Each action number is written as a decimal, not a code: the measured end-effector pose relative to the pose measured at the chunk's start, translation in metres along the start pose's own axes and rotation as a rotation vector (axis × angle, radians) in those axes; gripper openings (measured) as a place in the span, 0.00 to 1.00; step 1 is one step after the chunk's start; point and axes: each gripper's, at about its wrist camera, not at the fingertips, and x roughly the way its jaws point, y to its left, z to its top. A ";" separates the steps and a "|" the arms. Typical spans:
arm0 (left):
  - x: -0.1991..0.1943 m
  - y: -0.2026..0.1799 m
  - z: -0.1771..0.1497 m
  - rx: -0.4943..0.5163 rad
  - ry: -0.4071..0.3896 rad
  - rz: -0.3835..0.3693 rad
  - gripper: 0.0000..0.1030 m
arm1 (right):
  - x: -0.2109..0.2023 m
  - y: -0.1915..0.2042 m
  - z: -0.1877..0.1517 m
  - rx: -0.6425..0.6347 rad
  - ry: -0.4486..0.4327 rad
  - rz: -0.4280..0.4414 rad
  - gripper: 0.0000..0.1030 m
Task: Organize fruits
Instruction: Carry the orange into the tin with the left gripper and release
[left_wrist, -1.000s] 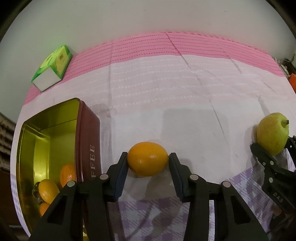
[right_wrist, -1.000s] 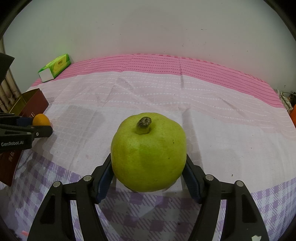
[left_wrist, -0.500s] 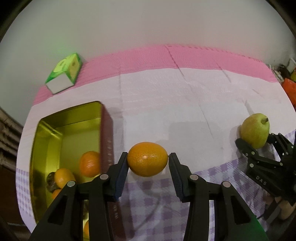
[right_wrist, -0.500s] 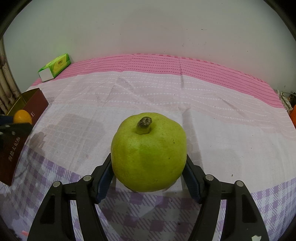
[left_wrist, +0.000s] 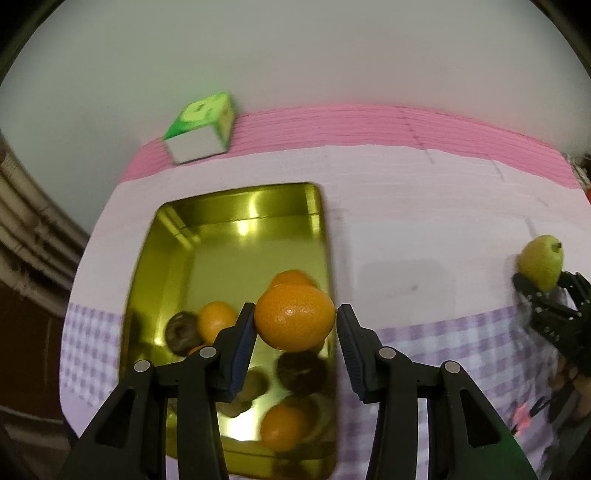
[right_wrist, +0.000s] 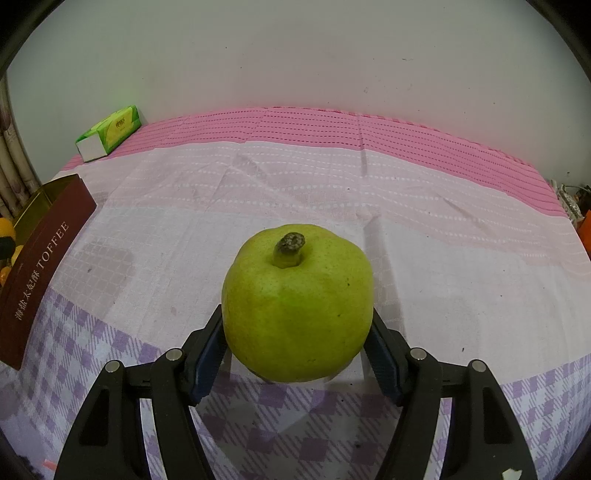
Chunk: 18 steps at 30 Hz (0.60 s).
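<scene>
Here the left gripper (left_wrist: 295, 325) pinches an orange (left_wrist: 294, 316) above the gold tin's (left_wrist: 236, 206) right wall — released off-centre, it could strike the rim and roll away; right gripper (right_wrist: 297, 345) clamps the pear (right_wrist: 297, 306) on the cloth, which may slip when lifted

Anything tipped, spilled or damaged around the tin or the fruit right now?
Nothing stands out. The gold tin sits flat with oranges and a few dark round items inside, none spilled. The left tongs hold an orange over it; the right tongs grip an intact pear on the cloth.
</scene>
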 end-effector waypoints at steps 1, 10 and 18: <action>0.000 0.004 -0.001 -0.005 0.002 0.005 0.44 | 0.000 0.000 0.000 0.000 0.000 0.000 0.65; 0.012 0.045 -0.019 -0.019 0.040 0.079 0.44 | 0.000 0.000 0.000 -0.001 0.000 -0.002 0.65; 0.018 0.061 -0.026 -0.047 0.036 0.062 0.44 | 0.000 0.000 0.000 -0.002 0.000 -0.002 0.65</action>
